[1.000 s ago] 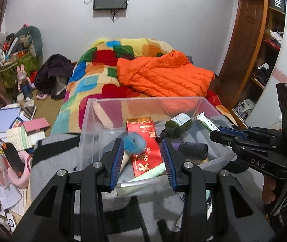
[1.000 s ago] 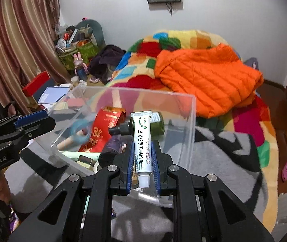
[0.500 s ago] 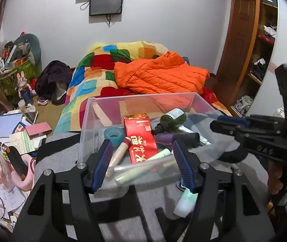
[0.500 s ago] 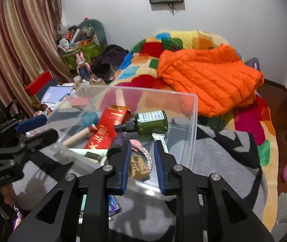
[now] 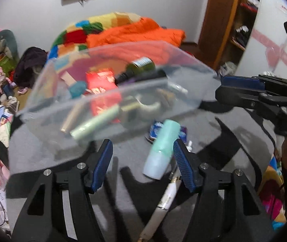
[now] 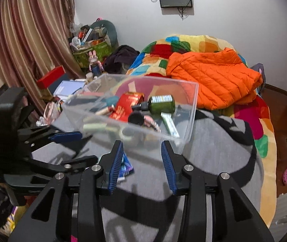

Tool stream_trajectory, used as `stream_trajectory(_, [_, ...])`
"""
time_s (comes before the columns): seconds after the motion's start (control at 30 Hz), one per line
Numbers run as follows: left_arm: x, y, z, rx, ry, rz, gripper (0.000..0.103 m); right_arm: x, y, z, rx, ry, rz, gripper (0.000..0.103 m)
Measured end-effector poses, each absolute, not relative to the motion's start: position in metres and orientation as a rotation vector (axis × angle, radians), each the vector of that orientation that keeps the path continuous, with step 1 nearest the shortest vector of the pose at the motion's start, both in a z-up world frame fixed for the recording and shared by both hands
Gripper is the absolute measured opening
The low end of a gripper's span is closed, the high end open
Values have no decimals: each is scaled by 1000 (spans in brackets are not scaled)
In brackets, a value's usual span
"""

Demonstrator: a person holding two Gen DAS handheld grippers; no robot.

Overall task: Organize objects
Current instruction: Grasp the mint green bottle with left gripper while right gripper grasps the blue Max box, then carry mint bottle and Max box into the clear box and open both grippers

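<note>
The left gripper (image 5: 142, 166) stands wide and empty above the pale mint-green plastic bottle (image 5: 161, 149), which lies on the grey blanket just inside its right pad. The right gripper (image 6: 141, 164), jaws just parted and empty, faces the clear plastic bin (image 6: 191, 109). Likely next: lower, centre, pinch the bottle, lift it into the bin ahead.

Bed under a grey blanket (image 6: 220, 147)
On it lie a clear bin (image 6: 189, 121), a mint bottle (image 5: 162, 149), a white pen (image 5: 163, 203) and a blue packet (image 6: 126, 167).
</note>
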State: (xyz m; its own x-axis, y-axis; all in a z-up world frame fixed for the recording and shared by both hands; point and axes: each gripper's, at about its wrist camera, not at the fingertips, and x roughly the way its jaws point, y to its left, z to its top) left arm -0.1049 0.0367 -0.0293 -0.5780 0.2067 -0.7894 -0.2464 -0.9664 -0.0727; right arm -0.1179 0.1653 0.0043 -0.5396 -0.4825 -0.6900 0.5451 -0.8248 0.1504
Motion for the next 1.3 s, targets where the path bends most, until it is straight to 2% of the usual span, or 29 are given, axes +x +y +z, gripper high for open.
stream_trajectory(0.07, [-107, 41, -35, -1304, 74, 2555, 60, -116, 165, -2, 1029, 120, -2318, 36])
stream_trajectory(0.2, [-105, 44, -40, -1319, 74, 2510, 27, -118, 160, -15, 1076, 147, -2283, 36])
stream_trajectory(0.23, [-103, 43, -41, -1321, 70, 2509, 24, -119, 157, -20, 1087, 154, -2267, 36])
stream_trajectory(0.7, [-67, -5, -41, -1353, -36, 2599, 25, -137, 115, -52, 1173, 312, -2183, 36])
stream_trajectory(0.83, [-64, -10, -42, -1363, -45, 2601, 25, -141, 114, -58, 1192, 295, -2178, 36])
stream_trajectory(1.03, [-66, -1, -46, -1325, -10, 2620, 25, -127, 120, -53, 1147, 309, -2180, 26])
stream_trajectory(1.3, [-63, 5, -41, -1288, 18, 2653, 24, -109, 136, -38, 1083, 270, -2229, 24])
